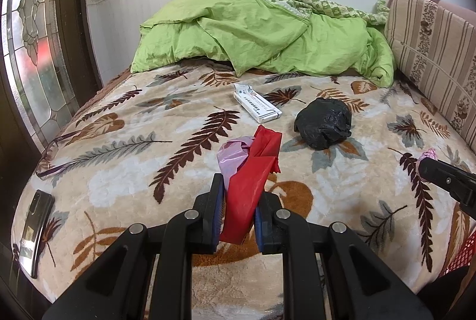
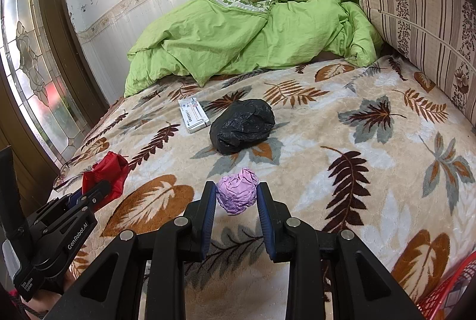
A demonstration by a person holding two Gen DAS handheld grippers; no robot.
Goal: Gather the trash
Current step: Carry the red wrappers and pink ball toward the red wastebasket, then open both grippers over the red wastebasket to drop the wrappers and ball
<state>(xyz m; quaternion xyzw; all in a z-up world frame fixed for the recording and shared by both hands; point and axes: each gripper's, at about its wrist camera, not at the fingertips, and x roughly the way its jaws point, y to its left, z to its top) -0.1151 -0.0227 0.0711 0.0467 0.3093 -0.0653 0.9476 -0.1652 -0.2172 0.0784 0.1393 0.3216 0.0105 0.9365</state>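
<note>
My left gripper [image 1: 239,195] is shut on a red plastic bag [image 1: 253,177], and a pink bag [image 1: 233,154] is bunched against it above the bed. The same red plastic bag [image 2: 104,174] and left gripper [image 2: 89,195] show at the left of the right wrist view. My right gripper [image 2: 236,193] is shut on a crumpled pink paper ball [image 2: 237,190]; in the left wrist view that pink ball [image 1: 427,154] peeks over the right gripper's finger at the right edge. A crumpled black bag [image 1: 324,123] [image 2: 242,125] and a white carton [image 1: 257,107] [image 2: 193,114] lie on the leaf-patterned blanket [image 1: 134,159] [image 2: 342,126].
A green duvet [image 1: 253,31] [image 2: 238,40] is heaped at the back of the bed. A striped cushion [image 1: 431,52] [image 2: 422,16] lines the right side. A phone [image 1: 37,230] lies at the bed's front left. A red mesh basket [image 2: 449,290] [image 1: 458,254] sits at the lower right. A glass-panelled door [image 1: 32,37] stands left.
</note>
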